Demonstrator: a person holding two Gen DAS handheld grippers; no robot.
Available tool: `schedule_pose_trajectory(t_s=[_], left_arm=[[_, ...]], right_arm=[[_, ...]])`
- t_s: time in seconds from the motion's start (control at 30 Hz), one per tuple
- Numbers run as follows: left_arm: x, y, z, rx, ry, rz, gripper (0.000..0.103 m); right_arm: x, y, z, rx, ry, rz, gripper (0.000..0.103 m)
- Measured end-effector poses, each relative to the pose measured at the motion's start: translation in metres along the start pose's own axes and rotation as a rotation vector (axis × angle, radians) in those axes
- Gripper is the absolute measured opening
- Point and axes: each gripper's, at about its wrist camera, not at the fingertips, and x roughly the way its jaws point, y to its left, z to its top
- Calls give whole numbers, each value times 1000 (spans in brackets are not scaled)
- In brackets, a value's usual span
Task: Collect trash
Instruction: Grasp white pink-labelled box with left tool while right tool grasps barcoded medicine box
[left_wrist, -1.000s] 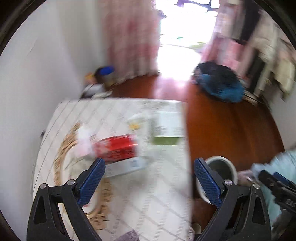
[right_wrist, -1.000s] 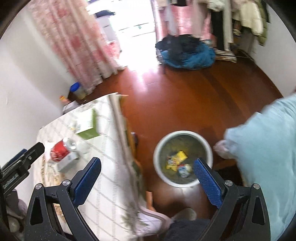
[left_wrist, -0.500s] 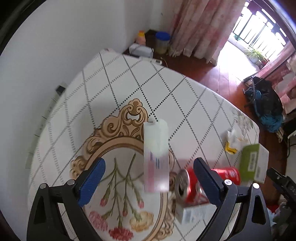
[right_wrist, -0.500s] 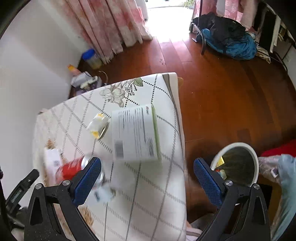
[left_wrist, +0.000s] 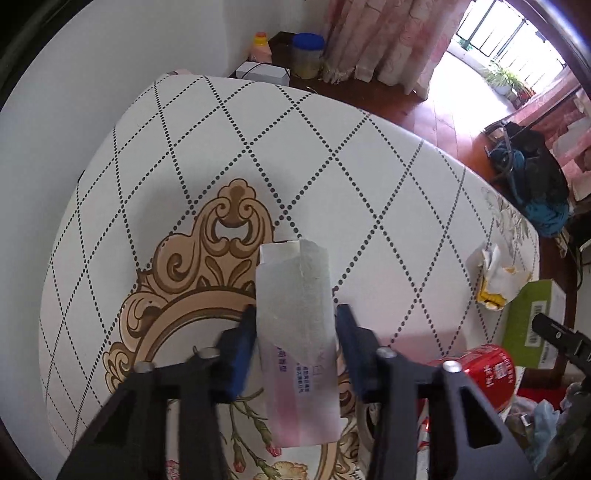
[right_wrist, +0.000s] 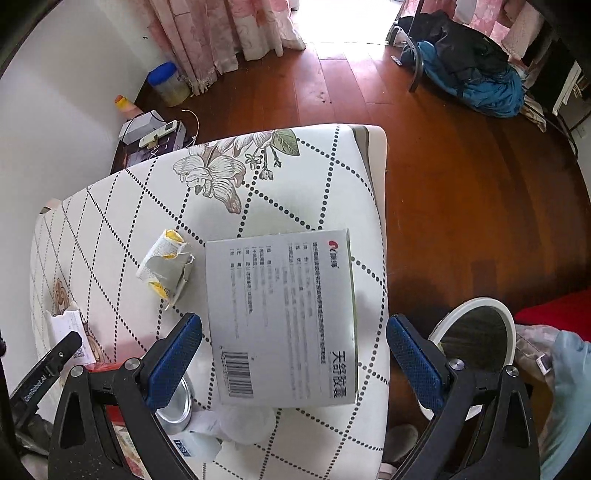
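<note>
My left gripper (left_wrist: 295, 332) is shut on a white and pink carton (left_wrist: 297, 332), which lies on the table between its blue pads. A red can (left_wrist: 487, 373) lies to its right, with a crumpled yellow and white wrapper (left_wrist: 495, 275) and a green and white box (left_wrist: 532, 321) beyond. My right gripper (right_wrist: 293, 356) is open, its fingers on either side of the box (right_wrist: 284, 325). The wrapper (right_wrist: 166, 269) lies left of the box. The can's end (right_wrist: 175, 406) shows under the left finger. A white trash bin (right_wrist: 476, 332) stands on the floor to the right.
The table (right_wrist: 314, 177) has a white cloth with dotted diamonds and its edge runs along the right. A small white box (right_wrist: 201, 441) lies near the can. A blue bag (right_wrist: 476, 81) lies on the wooden floor. Jars and a low stand (right_wrist: 155, 136) sit by the wall.
My left gripper has moved forward and closed on the white and pink carton. My right gripper has come lower and closer over the green and white box, still open.
</note>
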Motion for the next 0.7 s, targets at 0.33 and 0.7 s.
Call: schedule_pose_trajectory(t_s=[0.33, 0.7], left_arm=[[-17, 3, -8, 40, -62, 33, 31], [-65, -13, -21, 125, -183, 44, 31]], right_arm=[[4, 11, -4, -44, 7, -36, 77], [-40, 24, -25, -102, -80, 0, 74]])
